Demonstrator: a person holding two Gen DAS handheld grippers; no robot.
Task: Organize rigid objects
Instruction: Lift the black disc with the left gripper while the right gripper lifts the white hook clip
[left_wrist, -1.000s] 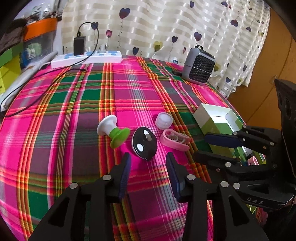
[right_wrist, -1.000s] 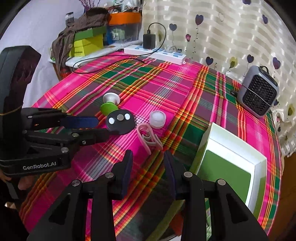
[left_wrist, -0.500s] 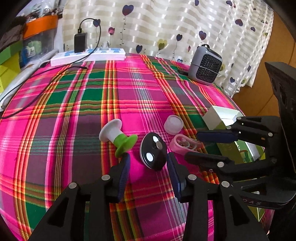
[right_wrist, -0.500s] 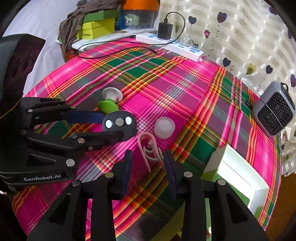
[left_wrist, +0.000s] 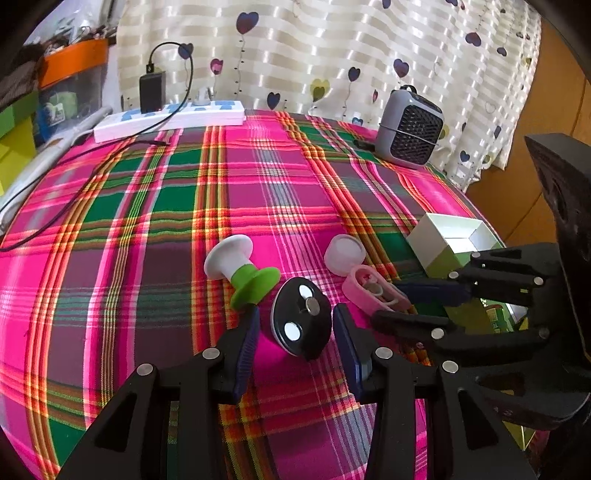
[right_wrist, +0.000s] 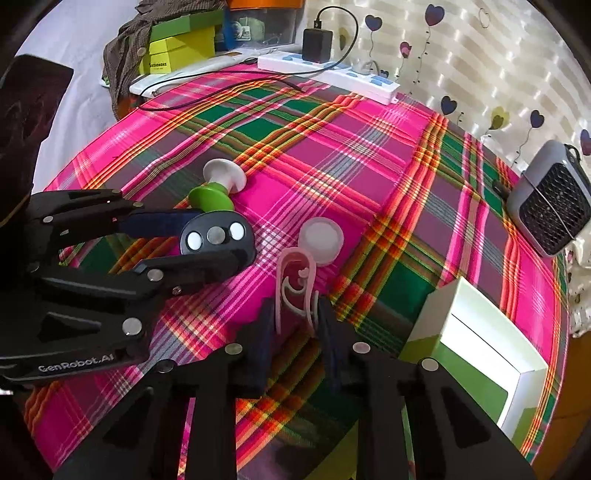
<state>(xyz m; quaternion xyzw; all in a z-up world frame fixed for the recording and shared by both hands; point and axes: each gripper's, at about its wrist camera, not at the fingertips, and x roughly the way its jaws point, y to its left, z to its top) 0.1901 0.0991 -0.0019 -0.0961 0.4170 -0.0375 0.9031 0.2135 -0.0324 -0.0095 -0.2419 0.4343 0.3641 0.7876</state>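
Our right gripper (right_wrist: 293, 325) has just closed on the pink clip (right_wrist: 295, 288), presumably to box (right_wrist: 480, 343) it; our left gripper (left_wrist: 295, 343) straddles the black disc (left_wrist: 301, 323), jaws apart.

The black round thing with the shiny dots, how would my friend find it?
On the pink plaid tablecloth, look at the small cluster near the front edge. The black disc lies between a green-and-white knob and a pink clip. Only it is black, with three round spots.
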